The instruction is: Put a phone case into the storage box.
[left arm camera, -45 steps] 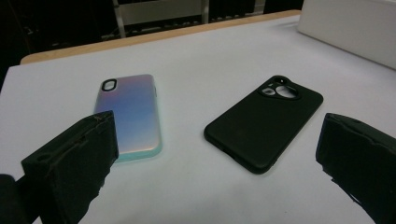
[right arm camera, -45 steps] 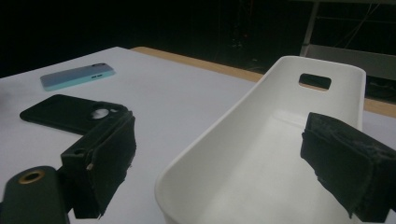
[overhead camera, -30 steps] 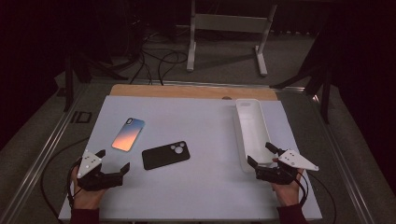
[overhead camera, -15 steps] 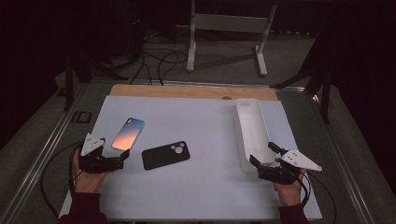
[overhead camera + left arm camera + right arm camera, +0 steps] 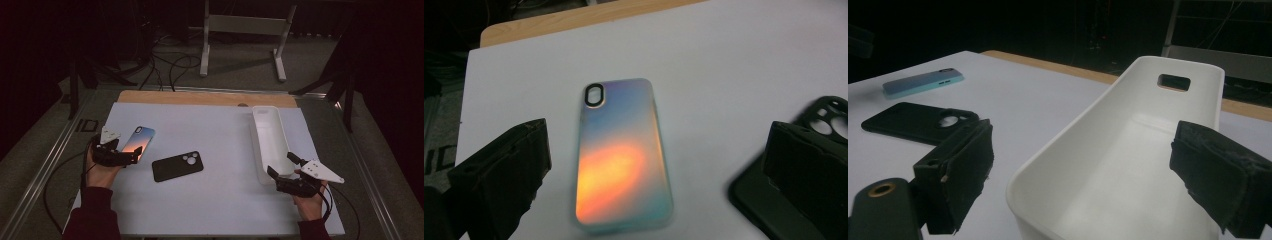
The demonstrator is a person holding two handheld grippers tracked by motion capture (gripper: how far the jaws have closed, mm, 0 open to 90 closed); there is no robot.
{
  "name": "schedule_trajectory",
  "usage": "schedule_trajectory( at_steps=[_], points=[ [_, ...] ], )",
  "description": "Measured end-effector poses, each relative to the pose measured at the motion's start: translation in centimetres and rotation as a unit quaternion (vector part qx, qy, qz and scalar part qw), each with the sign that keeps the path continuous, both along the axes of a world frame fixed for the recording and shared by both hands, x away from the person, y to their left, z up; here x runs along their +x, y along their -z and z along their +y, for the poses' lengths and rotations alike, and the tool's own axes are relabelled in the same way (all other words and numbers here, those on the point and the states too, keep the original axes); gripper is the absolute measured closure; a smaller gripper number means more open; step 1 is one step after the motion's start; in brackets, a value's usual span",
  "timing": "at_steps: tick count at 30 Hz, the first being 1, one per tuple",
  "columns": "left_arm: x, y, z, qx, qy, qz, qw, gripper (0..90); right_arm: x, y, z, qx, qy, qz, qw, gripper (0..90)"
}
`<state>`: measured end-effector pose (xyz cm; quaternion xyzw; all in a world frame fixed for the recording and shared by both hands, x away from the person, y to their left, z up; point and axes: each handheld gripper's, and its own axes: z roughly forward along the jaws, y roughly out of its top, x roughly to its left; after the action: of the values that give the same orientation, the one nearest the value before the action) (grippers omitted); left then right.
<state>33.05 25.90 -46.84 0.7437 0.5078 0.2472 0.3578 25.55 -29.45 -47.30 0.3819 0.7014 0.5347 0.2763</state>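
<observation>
An iridescent phone case (image 5: 138, 142) lies face down at the left of the white mat (image 5: 220, 125), with its camera hole at the far end. In the left gripper view the iridescent case (image 5: 621, 155) sits between the open jaws of my left gripper (image 5: 659, 135), untouched. In the high view my left gripper (image 5: 135, 155) is at the case's near end. A black phone case (image 5: 178, 166) lies just right of it. My right gripper (image 5: 280, 164) is open at the near end of a long white tray (image 5: 270, 135). The tray's near rim (image 5: 1048, 170) stands between the jaws of my right gripper (image 5: 1083, 150).
The mat covers a wooden board (image 5: 200, 97) on a grey table with metal rails. Behind the table stand a metal frame (image 5: 245, 25) and loose cables (image 5: 170, 65) on the floor. In the right gripper view the black case (image 5: 918, 122) and the iridescent case (image 5: 923, 82) lie off to the left.
My left gripper has moved forward from the mat's near left up to the near end of the iridescent case. The right gripper has barely shifted by the tray.
</observation>
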Motion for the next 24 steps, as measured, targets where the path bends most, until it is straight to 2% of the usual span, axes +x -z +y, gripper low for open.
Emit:
schedule_trajectory(
  at_steps=[10,13,16,18,24],
  points=[
    [2.3,0.4,0.0,0.015,0.000,0.023,0.9996,0.0,0.0,0.0,0.0,0.000,0.000,0.001,1.0000,10.1],
    [2.7,0.6,0.0,0.012,0.009,0.026,0.9995,0.0,0.0,0.0,0.0,0.000,0.000,0.001,1.0000,10.1],
    [3.3,0.9,0.0,0.018,0.012,0.032,0.9993,0.0,0.0,0.0,0.0,-0.001,0.000,0.001,1.0000,10.1],
    [3.6,1.2,0.1,0.021,0.010,0.034,0.9992,0.0,0.0,0.0,0.0,-0.001,0.000,0.001,1.0000,10.1],
    [4.6,2.4,0.3,0.029,-0.002,0.059,0.9978,0.0,0.0,0.1,0.0,-0.002,-0.001,0.002,1.0000,10.2]
  ],
)
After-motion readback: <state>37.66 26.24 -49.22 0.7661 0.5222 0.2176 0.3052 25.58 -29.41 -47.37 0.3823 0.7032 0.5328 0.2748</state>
